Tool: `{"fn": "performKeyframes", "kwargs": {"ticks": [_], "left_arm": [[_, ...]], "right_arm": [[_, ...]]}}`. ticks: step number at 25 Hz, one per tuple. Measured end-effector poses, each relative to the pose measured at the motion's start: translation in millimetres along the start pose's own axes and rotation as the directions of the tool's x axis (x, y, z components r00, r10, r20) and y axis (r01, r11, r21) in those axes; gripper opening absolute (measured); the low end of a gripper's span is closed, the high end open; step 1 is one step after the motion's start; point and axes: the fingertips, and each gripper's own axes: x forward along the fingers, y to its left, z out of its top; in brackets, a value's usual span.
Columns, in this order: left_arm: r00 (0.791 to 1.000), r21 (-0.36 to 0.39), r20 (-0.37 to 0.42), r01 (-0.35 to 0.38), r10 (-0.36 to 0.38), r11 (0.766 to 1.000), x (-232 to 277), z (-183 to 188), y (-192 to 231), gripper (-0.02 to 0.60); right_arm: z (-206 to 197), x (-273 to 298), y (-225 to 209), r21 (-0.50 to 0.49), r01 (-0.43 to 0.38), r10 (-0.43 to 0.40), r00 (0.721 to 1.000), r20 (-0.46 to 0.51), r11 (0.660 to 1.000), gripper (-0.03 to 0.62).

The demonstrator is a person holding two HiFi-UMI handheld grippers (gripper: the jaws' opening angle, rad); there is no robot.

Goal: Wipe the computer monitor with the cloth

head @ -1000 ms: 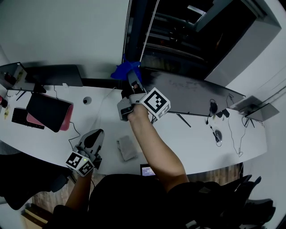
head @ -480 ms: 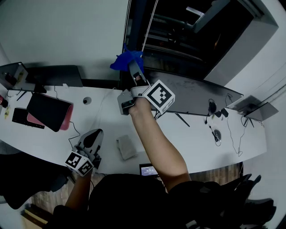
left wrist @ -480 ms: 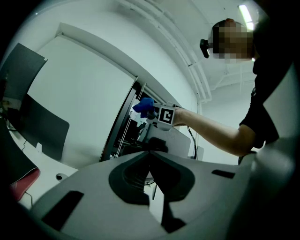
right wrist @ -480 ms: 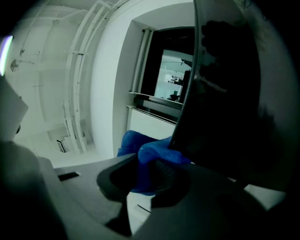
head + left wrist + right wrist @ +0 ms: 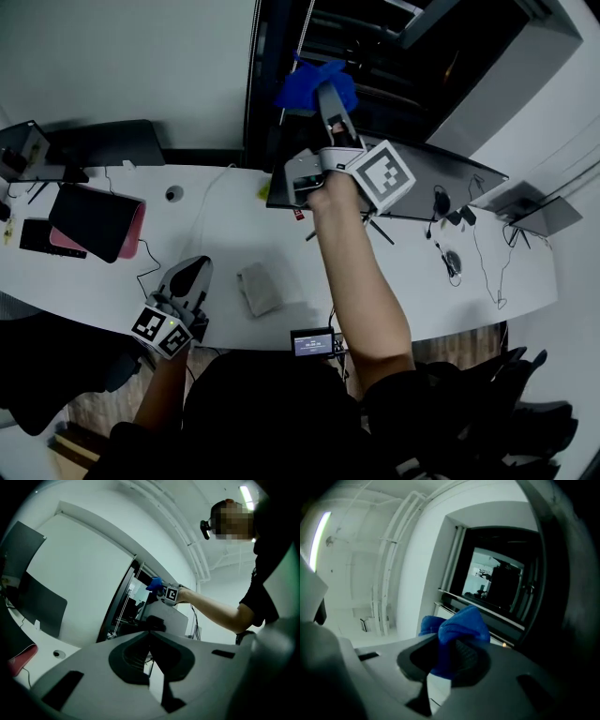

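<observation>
The blue cloth (image 5: 307,86) is sitting bunched between the jaws of the right gripper (image 5: 330,99), which are clamping on it, so a loose knot of fabric is spilling out past the tips; the right gripper view is showing the same wad (image 5: 457,627) pinched between the two pads. The person is holding that gripper high, at the end of an outstretched arm, with the jaws pointing up and away toward the dark window (image 5: 375,56) behind the tabletop (image 5: 234,239). The cloth is therefore hanging in the air, touching nothing. The computer monitor (image 5: 469,192) is standing at the far edge of the tabletop, its long axis running left to right. From where the cloth is hovering, the screen is lying below the jaws and stretching off to their right, with the cloth over the monitor's left end. I judge that the coming move is turning on that gap: the jaws are needing to tip down and bring the cloth onto the panel before any sweep along its length. The right gripper is plainly the nearer one. The left gripper (image 5: 190,279) is waiting low by the near edge of the tabletop, well apart from the monitor, its jaws pressed together with nothing between them. A grey folded pad (image 5: 260,288) is lying on the tabletop just beside it.
</observation>
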Motion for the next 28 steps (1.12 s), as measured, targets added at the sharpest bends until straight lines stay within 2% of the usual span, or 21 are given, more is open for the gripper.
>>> {"fn": "performKeyframes", "kwargs": {"ticks": [5,8,10,12,14,16,19,21,25,27,28], "left_arm": [[0.999,0.001,-0.008,0.039,-0.039,0.999,15,-2,-6,-0.005],[0.997,0.020,0.003,0.073,-0.073,0.997,30,6,-13,-0.005],[0.995,0.030,0.005,0.097,-0.097,0.995,42,11,-19,-0.005],[0.993,0.035,0.001,0.121,-0.121,0.992,53,13,-27,-0.005],[0.990,0.038,-0.003,0.143,-0.143,0.989,64,14,-34,-0.005],[0.987,0.043,-0.002,0.162,-0.162,0.986,72,15,-42,-0.005],[0.982,0.063,0.008,0.186,-0.186,0.981,78,16,-60,-0.005],[0.980,0.080,0.008,0.197,-0.198,0.977,80,16,-72,-0.005],[0.977,0.088,-0.010,0.214,-0.214,0.973,81,9,-97,-0.005],[0.977,0.099,-0.021,0.215,-0.214,0.972,78,2,-110,-0.005],[0.977,0.109,-0.026,0.215,-0.213,0.971,75,-1,-117,-0.005]], "right_arm": [[60,-42,11,-0.234,-0.040,0.041,0.999,0.001,0.971,0.063],[82,-78,15,-0.379,-0.029,0.030,1.000,-0.004,0.925,0.063],[94,-104,20,-0.527,-0.007,-0.005,1.000,-0.021,0.850,0.063],[101,-129,28,-0.686,0.003,-0.051,0.997,-0.050,0.728,0.063],[100,-153,34,-0.800,-0.007,-0.098,0.992,-0.082,0.599,0.063],[96,-178,37,-0.867,-0.018,-0.143,0.984,-0.102,0.497,0.063],[89,-217,32,-0.921,-0.006,-0.211,0.973,-0.095,0.389,0.063],[83,-242,26,-0.940,0.014,-0.251,0.965,-0.077,0.341,0.063],[60,-287,17,-0.950,0.014,-0.297,0.951,-0.084,0.313,0.063],[45,-311,10,-0.959,0.009,-0.343,0.935,-0.093,0.285,0.063],[39,-324,8,-0.959,0.012,-0.362,0.927,-0.095,0.282,0.063]]}}
